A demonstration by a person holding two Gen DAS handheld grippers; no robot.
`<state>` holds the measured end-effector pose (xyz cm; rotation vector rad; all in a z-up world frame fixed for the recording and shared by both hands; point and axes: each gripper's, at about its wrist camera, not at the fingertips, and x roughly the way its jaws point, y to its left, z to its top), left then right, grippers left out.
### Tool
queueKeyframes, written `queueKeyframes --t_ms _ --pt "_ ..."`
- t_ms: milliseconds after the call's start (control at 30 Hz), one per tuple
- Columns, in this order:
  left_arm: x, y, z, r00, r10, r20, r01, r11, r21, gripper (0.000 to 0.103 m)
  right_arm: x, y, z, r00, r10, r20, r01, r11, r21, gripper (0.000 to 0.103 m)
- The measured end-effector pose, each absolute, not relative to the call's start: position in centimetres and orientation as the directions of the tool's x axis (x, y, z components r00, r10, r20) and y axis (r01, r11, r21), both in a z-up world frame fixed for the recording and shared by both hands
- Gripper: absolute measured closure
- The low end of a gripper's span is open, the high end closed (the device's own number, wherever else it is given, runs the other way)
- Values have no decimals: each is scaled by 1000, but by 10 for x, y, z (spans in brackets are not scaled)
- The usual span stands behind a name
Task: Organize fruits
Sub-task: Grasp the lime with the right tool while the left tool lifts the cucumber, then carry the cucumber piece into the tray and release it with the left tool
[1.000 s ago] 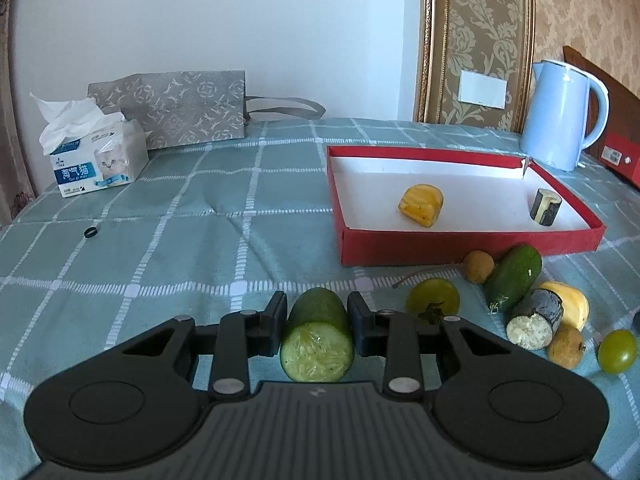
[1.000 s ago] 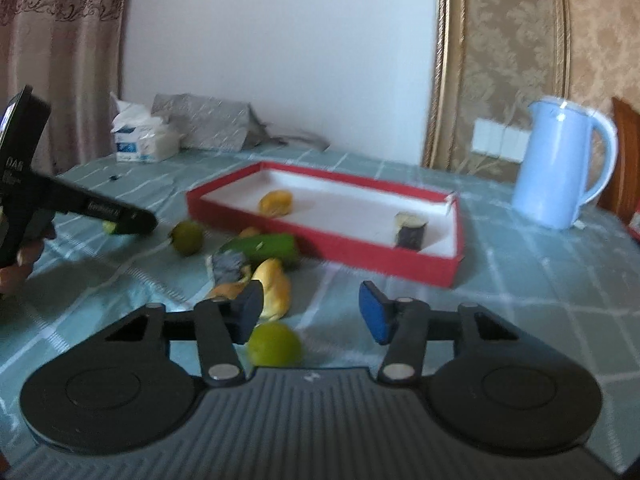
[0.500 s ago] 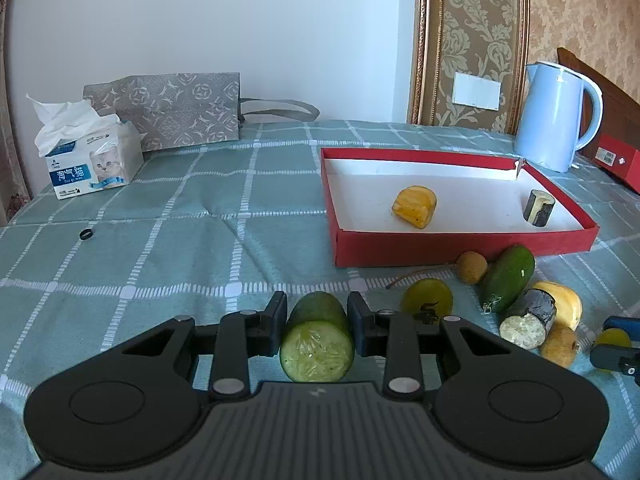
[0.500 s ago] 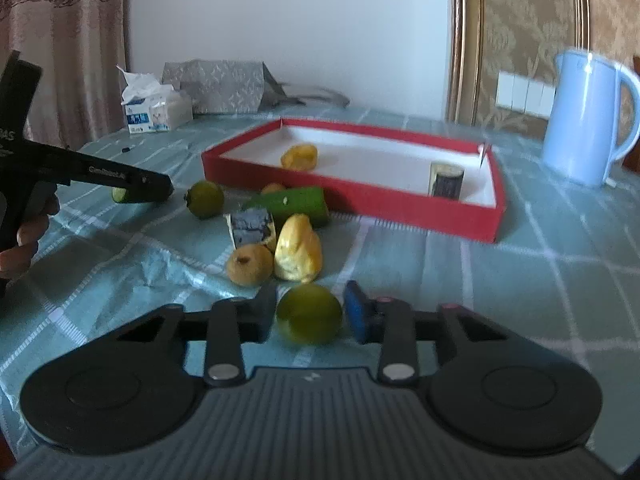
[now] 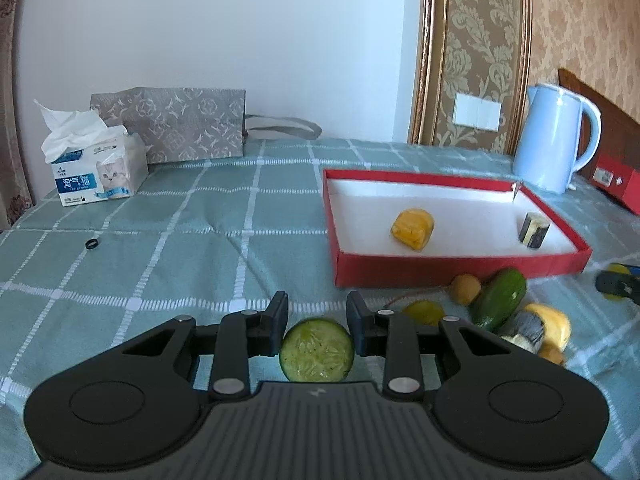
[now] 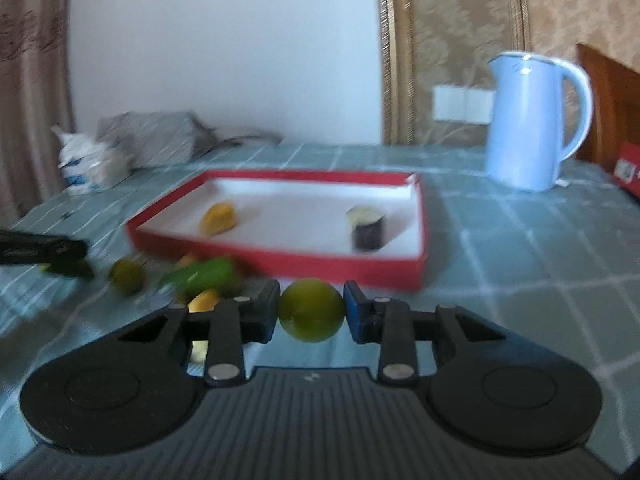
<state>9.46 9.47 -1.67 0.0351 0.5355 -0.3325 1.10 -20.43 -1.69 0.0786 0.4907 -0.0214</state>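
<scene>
Both claws loaded: left gripper (image 5: pixel 317 320) clamps cucumber piece (image 5: pixel 317 350), right gripper (image 6: pixel 311 305) (jaws just closed) pinches green fruit (image 6: pixel 311 309); next, drop into red tray (image 6: pixel 276 251) mid-frame.

Both wrist views low over table, facing wall; share red box (image 5: pixel 440 270) (image 6: pixel 280 258), kettle (image 5: pixel 554 140) (image 6: pixel 532 120).

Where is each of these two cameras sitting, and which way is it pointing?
Left wrist: rides on the left gripper, looking forward across the checked green tablecloth; its black fingers clamp a cut cucumber piece.
Right wrist: rides on the right gripper, facing likewise; its fingers clamp a round green fruit.
Shared: the shallow red tray and pale blue kettle.
</scene>
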Motion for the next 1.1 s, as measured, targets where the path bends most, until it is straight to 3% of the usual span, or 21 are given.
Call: queueKeyframes --t_ms 67,100,400,567,767,900,1100 --pt "94 95 -12 802 -323 -502 331 940 -77 75 19 -211 -19 884 -1 -468 48 995 88 71" --pt "94 93 -10 802 -325 -500 335 939 -75 82 22 -213 -22 884 -4 -467 54 994 94 71" --pt "102 53 17 818 -336 -467 389 921 18 83 23 -212 -35 890 6 -456 44 994 98 71" --pt "95 67 15 791 -326 -518 376 927 -9 82 22 -214 -35 892 20 -451 34 993 112 71" --pt "76 76 -9 758 -278 -590 343 939 -2 69 20 -213 -34 894 45 -446 13 992 128 71" --pt "71 78 -19 754 -278 -595 325 945 -30 43 20 -215 -34 895 48 -444 14 991 136 71" --pt "66 68 -33 760 -209 -615 288 957 31 42 20 -216 -34 896 50 -442 14 990 139 71"
